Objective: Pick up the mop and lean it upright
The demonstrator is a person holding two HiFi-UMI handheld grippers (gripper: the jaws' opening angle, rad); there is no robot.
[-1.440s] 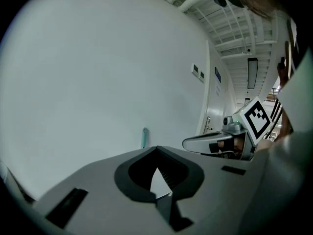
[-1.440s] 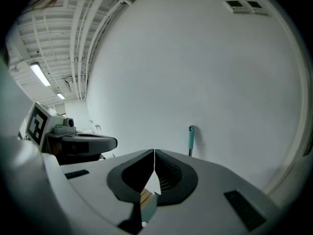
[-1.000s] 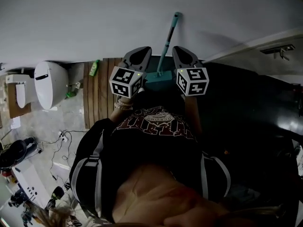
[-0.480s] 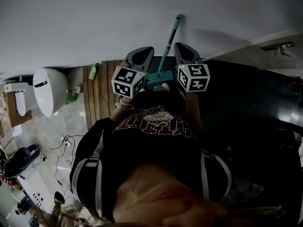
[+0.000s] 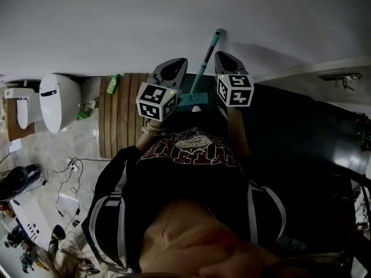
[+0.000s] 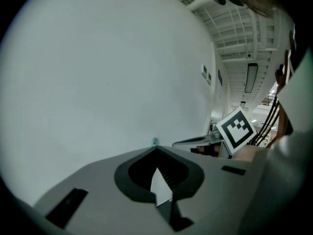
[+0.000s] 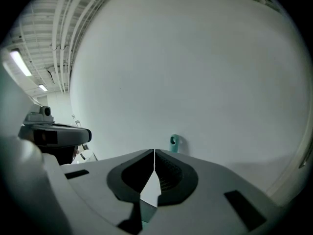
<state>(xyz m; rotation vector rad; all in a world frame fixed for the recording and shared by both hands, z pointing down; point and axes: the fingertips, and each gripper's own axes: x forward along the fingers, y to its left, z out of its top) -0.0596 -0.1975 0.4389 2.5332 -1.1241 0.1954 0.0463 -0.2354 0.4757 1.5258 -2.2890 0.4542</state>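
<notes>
**Jaws both pinched shut, empty**

Left gripper (image 5: 170, 68) and right gripper (image 5: 224, 59) are hovering either side of the mop (image 5: 207, 59) — it's leaning on the wall (image 5: 116, 22) just past their tips. Nothing's bracing it, so I'm guessing a sideways nudge sends the handle sliding.

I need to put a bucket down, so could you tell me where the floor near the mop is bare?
The wooden slats between the toilet and the mop are bare, but for a green bottle by the wall. Cables crowd the lower left.
</notes>
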